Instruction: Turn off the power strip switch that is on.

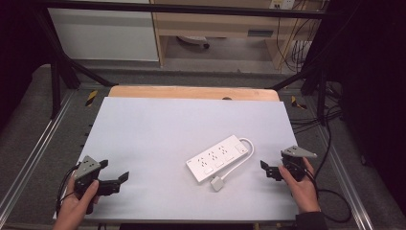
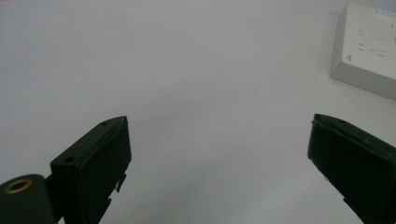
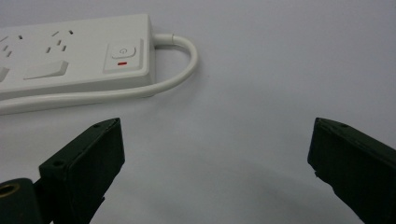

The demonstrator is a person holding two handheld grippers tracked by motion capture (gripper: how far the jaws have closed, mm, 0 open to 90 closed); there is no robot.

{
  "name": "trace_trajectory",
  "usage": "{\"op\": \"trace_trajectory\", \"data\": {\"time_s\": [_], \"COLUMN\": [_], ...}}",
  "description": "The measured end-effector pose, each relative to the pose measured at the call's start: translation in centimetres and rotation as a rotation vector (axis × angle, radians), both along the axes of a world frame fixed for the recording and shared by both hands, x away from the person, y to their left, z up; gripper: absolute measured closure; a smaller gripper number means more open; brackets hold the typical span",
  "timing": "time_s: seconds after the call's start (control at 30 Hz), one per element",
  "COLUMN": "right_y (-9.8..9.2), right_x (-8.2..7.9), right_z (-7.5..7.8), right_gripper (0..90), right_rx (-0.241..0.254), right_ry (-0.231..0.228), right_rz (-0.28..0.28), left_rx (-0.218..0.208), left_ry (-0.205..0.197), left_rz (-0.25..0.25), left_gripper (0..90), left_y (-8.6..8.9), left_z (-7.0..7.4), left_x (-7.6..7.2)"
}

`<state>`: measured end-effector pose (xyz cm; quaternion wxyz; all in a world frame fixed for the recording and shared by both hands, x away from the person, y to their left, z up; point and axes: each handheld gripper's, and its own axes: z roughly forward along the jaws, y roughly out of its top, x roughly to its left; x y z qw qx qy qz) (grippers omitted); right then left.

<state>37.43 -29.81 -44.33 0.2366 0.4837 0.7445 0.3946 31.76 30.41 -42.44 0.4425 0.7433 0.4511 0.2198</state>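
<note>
A white power strip (image 1: 219, 156) lies slantwise on the grey table mat (image 1: 158, 129), right of centre. Its white cable (image 1: 242, 160) loops from the far end back along its side to a white plug (image 1: 217, 183) at the near end. In the right gripper view the strip (image 3: 70, 51) shows a main switch with a red mark (image 3: 122, 55) and the cable loop (image 3: 184, 60). My left gripper (image 1: 115, 175) is open near the front left of the mat, holding nothing. My right gripper (image 1: 267, 170) is open just right of the strip. A corner of the strip (image 2: 366, 49) appears in the left gripper view.
A wooden board edge (image 1: 191, 92) runs along the back of the mat. Black frame bars (image 1: 62, 67) and metal rails (image 1: 28, 163) flank the table. Cables (image 1: 330, 191) trail on the floor at the right.
</note>
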Motion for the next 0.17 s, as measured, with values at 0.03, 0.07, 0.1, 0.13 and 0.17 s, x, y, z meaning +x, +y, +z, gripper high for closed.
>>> {"op": "trace_trajectory", "data": {"time_s": [0.03, 0.07, 0.1, 0.13, 0.17], "right_y": [0.05, 0.07, 0.15, 0.22, 0.27], "right_x": [0.04, 0.13, 0.21, 0.29, 0.4], "right_z": [-0.08, -0.19, -0.3, -0.45, -0.6], "right_gripper": [4.3, 4.1, 3.8, 3.5, 3.3], "right_rx": [0.001, 0.001, 0.001, -0.004, -0.012], "right_ry": [0.006, 0.009, 0.014, 0.018, 0.024], "right_rz": [-0.003, -0.001, -0.003, -0.002, 0.001], "left_rx": [-0.001, 0.001, 0.001, 0.001, 0.001], "left_ry": [0.001, 0.001, 0.001, 0.001, 0.001], "left_rz": [-0.001, -0.002, -0.003, -0.004, -0.006], "left_gripper": [6.1, 6.1, 6.1, 6.1, 6.1], "left_y": [-0.02, -0.02, -0.05, -0.07, -0.08], "left_z": [-0.01, -0.01, -0.02, -0.02, -0.02], "left_x": [0.0, 0.0, 0.0, 0.01, 0.02]}}
